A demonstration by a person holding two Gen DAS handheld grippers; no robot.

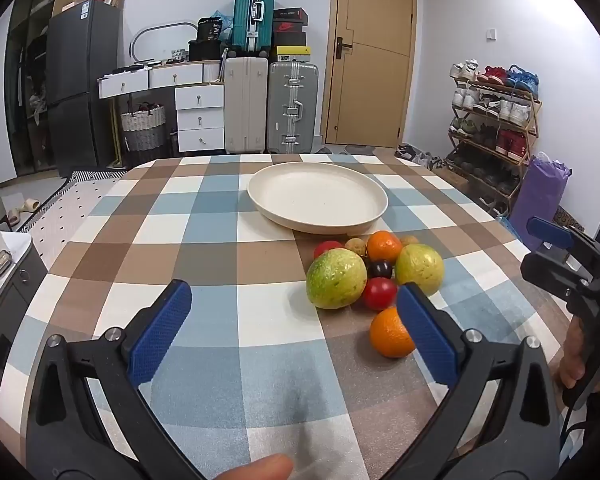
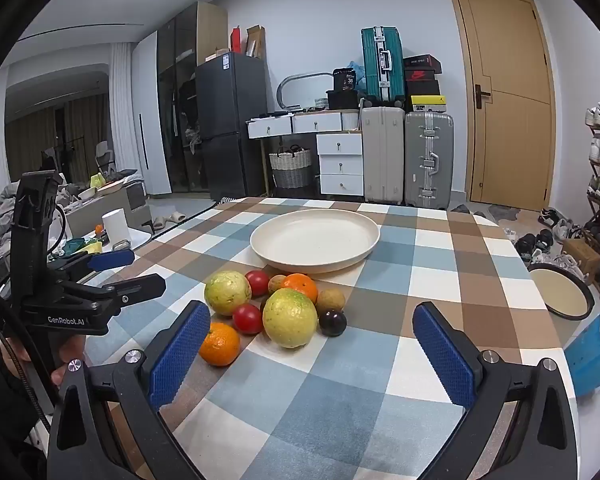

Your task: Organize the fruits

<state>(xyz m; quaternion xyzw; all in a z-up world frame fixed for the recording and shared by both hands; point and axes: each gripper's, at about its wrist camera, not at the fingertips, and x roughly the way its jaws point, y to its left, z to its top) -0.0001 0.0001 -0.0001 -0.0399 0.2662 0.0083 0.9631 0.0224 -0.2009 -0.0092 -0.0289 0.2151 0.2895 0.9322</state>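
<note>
Both claws gape wide, nothing between them: left gripper (image 1: pixel 294 322), right gripper (image 2: pixel 312 344), blue knurled pads. Fruits (image 2: pixel 276 308) huddle mid-tabletop on the checked cloth (image 2: pixel 340 400), just short of the round matte cream plate (image 2: pixel 315 240): two bumpy green guavas, glossy tomatoes, dimpled oranges, a dark plum. Round, no long axis.

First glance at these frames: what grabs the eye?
A bright cluster of fruit sits on the checked tablecloth, just in front of an empty cream plate. Both the left gripper and right gripper hang open, holding nothing.
</note>
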